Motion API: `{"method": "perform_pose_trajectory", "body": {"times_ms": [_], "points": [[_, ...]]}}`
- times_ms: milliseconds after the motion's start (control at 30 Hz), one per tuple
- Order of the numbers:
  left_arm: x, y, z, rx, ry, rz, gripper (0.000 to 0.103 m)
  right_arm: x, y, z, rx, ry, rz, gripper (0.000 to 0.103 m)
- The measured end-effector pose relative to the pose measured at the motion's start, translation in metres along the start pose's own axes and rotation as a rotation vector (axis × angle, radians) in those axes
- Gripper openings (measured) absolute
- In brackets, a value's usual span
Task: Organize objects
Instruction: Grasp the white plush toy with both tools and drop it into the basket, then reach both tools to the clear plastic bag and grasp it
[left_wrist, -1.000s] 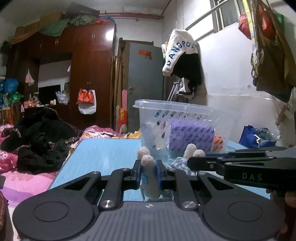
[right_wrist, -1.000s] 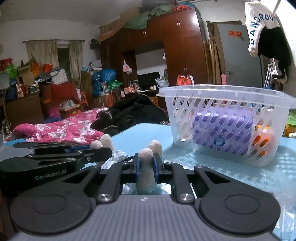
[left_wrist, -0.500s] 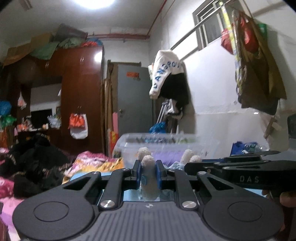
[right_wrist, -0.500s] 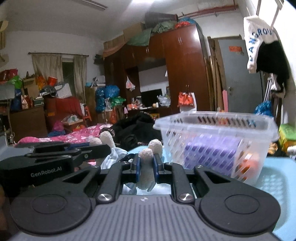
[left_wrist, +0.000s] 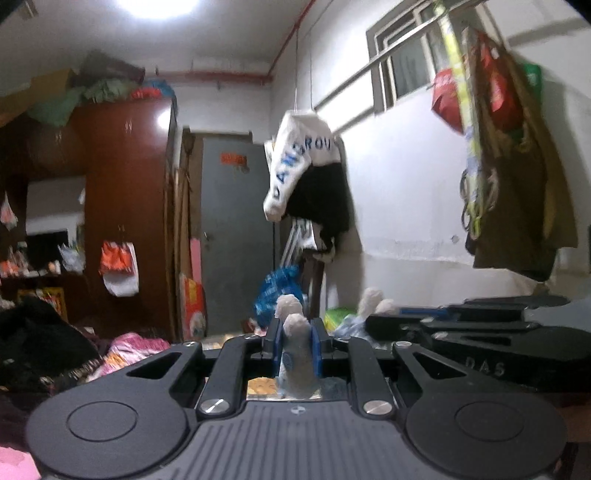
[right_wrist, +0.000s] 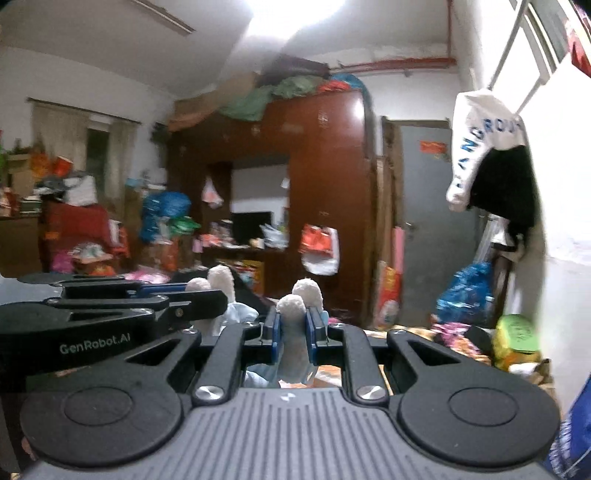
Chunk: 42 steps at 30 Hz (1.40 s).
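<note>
A dark wooden wardrobe (right_wrist: 325, 192) and grey door (left_wrist: 236, 236) fill the cluttered bedroom behind two hand-held tools raised side by side in mid-air. No counter or container shows in either view, so how much sorting is done cannot be judged; this item is evidently not yet put away. The left tool (left_wrist: 297, 345) and right tool (right_wrist: 293, 332) each pinch a fuzzy white limb of one pale-blue plush toy (right_wrist: 295, 347), slung between them.
</note>
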<state>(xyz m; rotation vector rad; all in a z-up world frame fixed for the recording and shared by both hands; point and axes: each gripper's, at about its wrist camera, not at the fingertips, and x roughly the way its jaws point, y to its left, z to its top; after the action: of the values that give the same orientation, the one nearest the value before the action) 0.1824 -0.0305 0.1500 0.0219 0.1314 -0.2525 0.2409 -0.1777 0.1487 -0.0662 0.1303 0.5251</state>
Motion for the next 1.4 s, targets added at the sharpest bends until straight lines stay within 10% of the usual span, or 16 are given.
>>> {"method": "perform_pose_trajectory", "body": {"times_ms": [333,633,767,867,1100,1400], "points": [[0.112,-0.007,-0.017,-0.010,0.220,0.025,0.019,0.067,-0.048,-0.027,0.054,0.154,-0.126,0.016],[0.129,-0.004,-0.029,0.009,0.228,0.070,0.034,0.063,-0.057,-0.039,0.091,0.179,-0.133,0.021],[0.105,0.010,-0.028,0.030,0.171,0.125,0.066,0.049,-0.062,-0.034,0.114,0.151,-0.149,0.090],[0.062,0.028,-0.029,0.009,0.142,0.081,0.067,0.018,-0.068,-0.040,0.118,0.088,-0.123,0.102],[-0.038,0.061,-0.092,0.047,0.184,0.066,0.087,-0.069,-0.074,-0.123,0.269,0.188,-0.013,0.103],[-0.031,0.086,-0.155,0.051,0.422,-0.176,0.085,-0.077,-0.040,-0.177,0.171,0.356,0.063,0.103]]}}
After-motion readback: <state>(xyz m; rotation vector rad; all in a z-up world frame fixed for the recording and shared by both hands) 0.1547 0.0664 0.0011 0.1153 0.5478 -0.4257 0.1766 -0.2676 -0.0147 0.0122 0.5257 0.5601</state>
